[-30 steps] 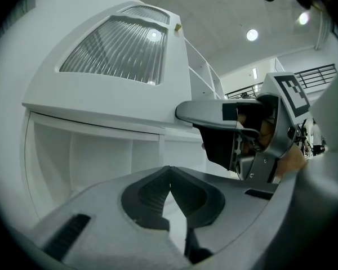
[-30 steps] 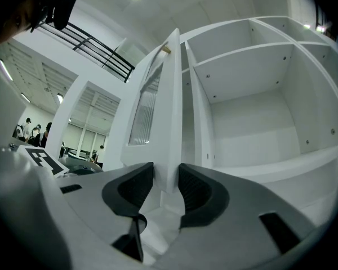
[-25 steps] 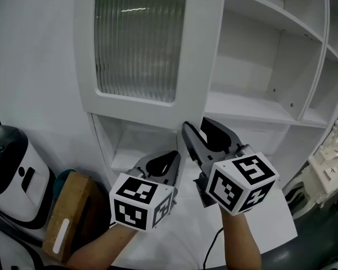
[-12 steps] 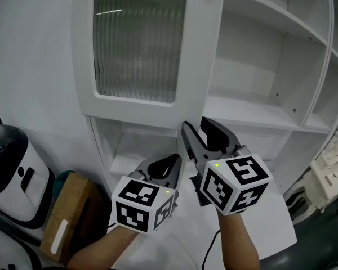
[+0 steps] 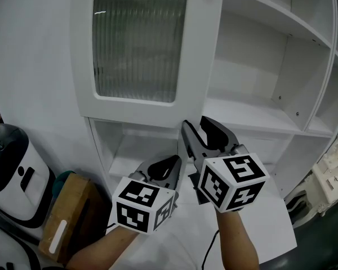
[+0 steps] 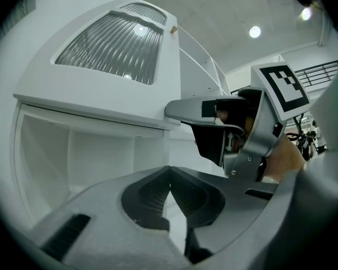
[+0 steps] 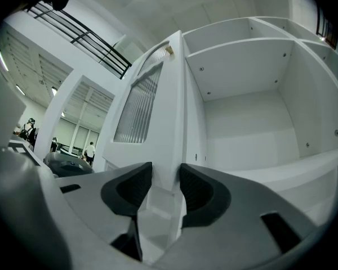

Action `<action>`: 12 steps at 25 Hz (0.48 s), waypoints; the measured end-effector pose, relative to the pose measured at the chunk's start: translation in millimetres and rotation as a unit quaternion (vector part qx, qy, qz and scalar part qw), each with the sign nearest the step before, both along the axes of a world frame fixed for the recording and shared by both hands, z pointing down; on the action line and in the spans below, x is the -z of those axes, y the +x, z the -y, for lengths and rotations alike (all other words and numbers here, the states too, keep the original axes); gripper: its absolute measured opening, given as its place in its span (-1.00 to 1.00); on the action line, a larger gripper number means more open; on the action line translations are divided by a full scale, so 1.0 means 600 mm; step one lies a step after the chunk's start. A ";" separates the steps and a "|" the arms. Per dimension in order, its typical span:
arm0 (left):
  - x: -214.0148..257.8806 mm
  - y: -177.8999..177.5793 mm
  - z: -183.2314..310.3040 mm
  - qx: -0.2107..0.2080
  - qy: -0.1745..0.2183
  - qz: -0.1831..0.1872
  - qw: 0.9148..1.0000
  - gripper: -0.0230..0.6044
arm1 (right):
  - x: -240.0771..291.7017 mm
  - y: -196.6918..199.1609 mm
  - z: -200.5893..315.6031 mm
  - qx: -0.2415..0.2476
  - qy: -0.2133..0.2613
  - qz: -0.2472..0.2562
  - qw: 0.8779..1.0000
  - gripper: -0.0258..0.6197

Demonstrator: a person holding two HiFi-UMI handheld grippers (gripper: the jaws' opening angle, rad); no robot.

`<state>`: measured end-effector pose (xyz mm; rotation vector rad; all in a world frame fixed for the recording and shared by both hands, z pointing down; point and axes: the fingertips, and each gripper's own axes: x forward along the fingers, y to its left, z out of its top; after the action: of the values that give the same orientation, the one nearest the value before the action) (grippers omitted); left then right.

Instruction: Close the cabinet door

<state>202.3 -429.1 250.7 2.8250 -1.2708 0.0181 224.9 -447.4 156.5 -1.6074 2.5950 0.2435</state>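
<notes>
Cabinet, top cropped; right gripper jaws just widening astride door; left gripper jaws together.

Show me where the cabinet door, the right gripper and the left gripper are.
cabinet door (image 5: 139, 44): head view, on its ribbed glass pane.
right gripper (image 7: 165, 173): right gripper view, midway between jaws that have just been opening, the door's edge between them.
left gripper (image 6: 169, 172): left gripper view, where its closed jaw tips meet.

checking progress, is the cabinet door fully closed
No, the cabinet door stands swung open, leaving the white shelves exposed beside it.
</notes>
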 end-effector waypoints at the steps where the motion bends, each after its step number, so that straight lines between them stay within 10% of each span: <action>1: 0.000 0.001 0.001 0.001 0.000 0.001 1.000 -0.89 | 0.000 0.001 0.003 -0.001 0.000 0.000 1.000 -0.41; 12: -0.002 -0.009 0.009 0.007 0.000 0.001 1.000 -0.89 | 0.000 0.003 0.022 -0.013 0.005 -0.006 1.000 -0.41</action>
<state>196.7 -434.5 251.7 2.8168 -1.2921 0.0190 226.4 -460.5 156.5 -1.6435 2.5795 0.2685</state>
